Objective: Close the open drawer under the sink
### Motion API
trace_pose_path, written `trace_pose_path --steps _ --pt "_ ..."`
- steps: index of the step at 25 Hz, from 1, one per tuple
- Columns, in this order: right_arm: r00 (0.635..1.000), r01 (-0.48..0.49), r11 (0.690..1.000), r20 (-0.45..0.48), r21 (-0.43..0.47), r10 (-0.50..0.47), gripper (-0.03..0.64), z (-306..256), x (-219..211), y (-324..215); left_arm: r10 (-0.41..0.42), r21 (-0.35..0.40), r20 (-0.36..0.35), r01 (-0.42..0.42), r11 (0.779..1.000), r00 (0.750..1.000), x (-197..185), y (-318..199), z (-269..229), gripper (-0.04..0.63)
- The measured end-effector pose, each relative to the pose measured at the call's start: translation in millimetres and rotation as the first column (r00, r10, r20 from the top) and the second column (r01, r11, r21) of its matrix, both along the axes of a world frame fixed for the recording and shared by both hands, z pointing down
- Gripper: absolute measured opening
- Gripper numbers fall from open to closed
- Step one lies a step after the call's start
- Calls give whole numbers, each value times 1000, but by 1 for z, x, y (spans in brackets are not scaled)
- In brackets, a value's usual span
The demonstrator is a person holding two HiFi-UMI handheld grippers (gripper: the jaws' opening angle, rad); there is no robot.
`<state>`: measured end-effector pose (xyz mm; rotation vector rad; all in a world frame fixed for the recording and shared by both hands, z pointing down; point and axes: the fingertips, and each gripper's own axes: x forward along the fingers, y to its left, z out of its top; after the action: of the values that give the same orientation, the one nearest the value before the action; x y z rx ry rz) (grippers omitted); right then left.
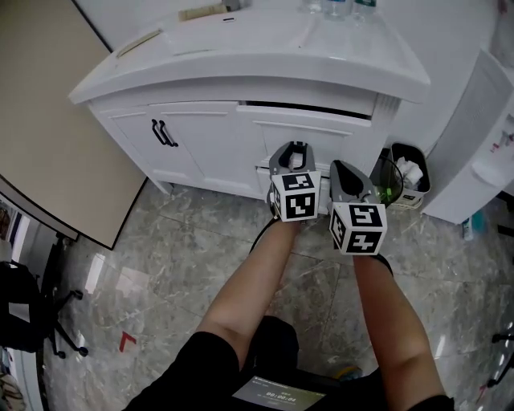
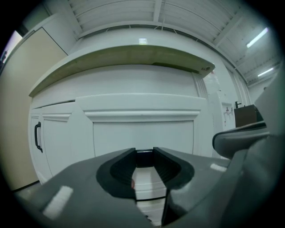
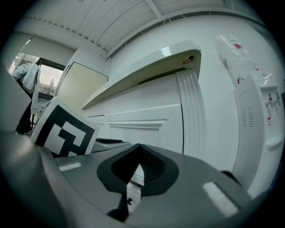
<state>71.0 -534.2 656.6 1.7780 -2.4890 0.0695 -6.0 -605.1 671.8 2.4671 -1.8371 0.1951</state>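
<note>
The white vanity cabinet (image 1: pixel 201 136) stands under a curved counter (image 1: pixel 265 56). Its right-hand drawer front (image 1: pixel 321 128) sits slightly out, with a dark gap (image 1: pixel 309 108) along its top edge. My left gripper (image 1: pixel 297 149) is up against that drawer front, its jaws a little apart; in the left gripper view (image 2: pixel 144 161) a small dark piece shows between the tips, and I cannot tell what it is. My right gripper (image 1: pixel 347 175) hangs just to the right and lower, its jaws meeting at the tips (image 3: pixel 138 149) with nothing in them. The drawer front (image 2: pixel 142 138) fills the left gripper view.
Two cabinet doors with black handles (image 1: pixel 164 132) are to the left. A black-lined waste bin (image 1: pixel 408 181) stands right of the cabinet, and a white appliance (image 1: pixel 482 144) beyond it. A beige panel (image 1: pixel 56 120) leans at left. Bottles (image 1: pixel 337 8) stand on the counter.
</note>
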Motion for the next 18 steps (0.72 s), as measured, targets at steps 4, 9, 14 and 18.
trace_pose_path --steps 4,9,14,18 --pt "1000 3 1000 -2 -4 -3 25 -4 -3 1 -3 -16 12 3 1000 1000 0 -11 -2 130" --pt "1000 13 1000 0 3 -13 25 -10 -5 0 12 -5 14 -12 1000 1000 2 -14 -5 130" --pt "1000 27 1000 -3 -16 -27 26 -9 -2 8 47 78 10 -48 996 999 -1 21 -16 166" --pt "1000 10 1000 16 -20 -10 25 -19 8 19 49 119 -54 -42 992 997 0 57 -43 3"
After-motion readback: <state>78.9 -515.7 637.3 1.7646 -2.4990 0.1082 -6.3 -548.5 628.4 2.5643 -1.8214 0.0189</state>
